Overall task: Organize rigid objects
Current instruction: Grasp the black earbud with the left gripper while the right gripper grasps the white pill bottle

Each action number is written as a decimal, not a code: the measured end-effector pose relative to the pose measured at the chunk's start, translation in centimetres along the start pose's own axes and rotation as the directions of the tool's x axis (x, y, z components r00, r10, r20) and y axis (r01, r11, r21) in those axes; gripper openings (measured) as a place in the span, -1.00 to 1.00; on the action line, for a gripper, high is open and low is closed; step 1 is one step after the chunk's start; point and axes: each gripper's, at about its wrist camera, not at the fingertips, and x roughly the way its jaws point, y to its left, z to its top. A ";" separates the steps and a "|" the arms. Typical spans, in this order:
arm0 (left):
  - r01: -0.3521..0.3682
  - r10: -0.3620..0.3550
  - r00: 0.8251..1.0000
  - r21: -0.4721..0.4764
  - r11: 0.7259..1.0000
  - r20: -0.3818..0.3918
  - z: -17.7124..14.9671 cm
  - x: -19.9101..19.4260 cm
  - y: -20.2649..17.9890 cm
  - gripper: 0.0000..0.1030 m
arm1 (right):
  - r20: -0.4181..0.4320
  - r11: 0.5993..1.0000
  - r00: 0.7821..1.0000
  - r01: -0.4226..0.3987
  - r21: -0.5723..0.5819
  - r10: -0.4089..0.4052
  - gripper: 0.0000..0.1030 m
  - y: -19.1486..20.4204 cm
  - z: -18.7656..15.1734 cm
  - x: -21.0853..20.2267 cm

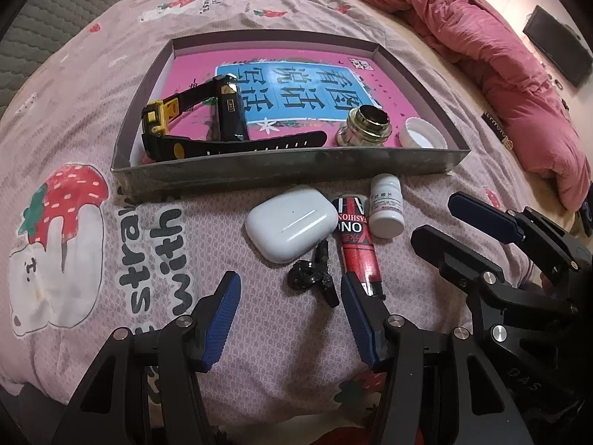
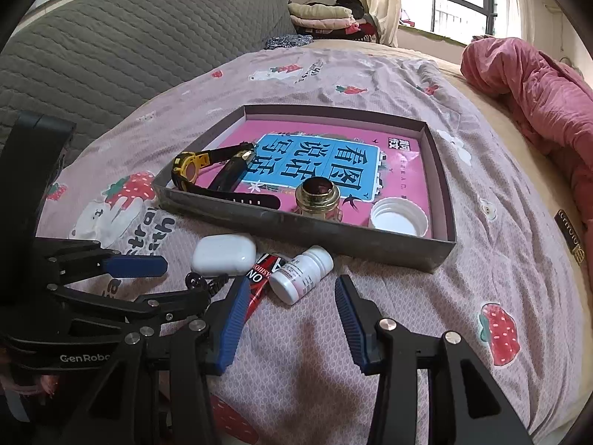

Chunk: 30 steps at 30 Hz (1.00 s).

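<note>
A shallow grey box (image 1: 289, 170) (image 2: 296, 222) lies on the bed, holding a pink book, a black-and-yellow watch (image 1: 163, 126) (image 2: 189, 170), a black lighter (image 1: 229, 107), a brass cap (image 1: 365, 126) (image 2: 318, 196) and a white lid (image 1: 422, 133) (image 2: 398, 218). In front lie a white earbud case (image 1: 289, 228) (image 2: 224, 254), a red tube (image 1: 357, 244) (image 2: 259, 282), a white pill bottle (image 1: 385, 204) (image 2: 302, 272) and a black clip (image 1: 315, 274). My left gripper (image 1: 289, 319) is open above the clip. My right gripper (image 2: 292, 319) is open just short of the bottle.
A rumpled pink duvet (image 1: 481, 55) (image 2: 537, 104) lies along the right. A grey quilted headboard (image 2: 111, 55) stands at the back left. Folded clothes (image 2: 322, 15) sit by the window. The pink strawberry-print sheet (image 1: 92, 222) covers the bed.
</note>
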 end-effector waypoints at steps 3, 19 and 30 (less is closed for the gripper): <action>0.001 -0.001 1.000 0.003 1.000 0.000 0.0 0.0 -0.1 0.13 | -0.001 1.000 1.000 0.001 0.002 -0.001 -0.08 0.0 0.0 0.1; 0.023 -0.024 1.000 -0.034 0.999 -0.019 -0.2 1.2 0.0 0.10 | -0.017 1.000 1.000 0.014 0.001 -0.014 -0.08 -0.6 -0.3 1.2; 0.059 -0.060 0.998 -0.043 0.997 -0.028 -0.3 1.7 -0.2 -0.12 | -0.037 0.999 0.999 0.012 -0.044 -0.014 -0.08 -1.0 -0.6 2.8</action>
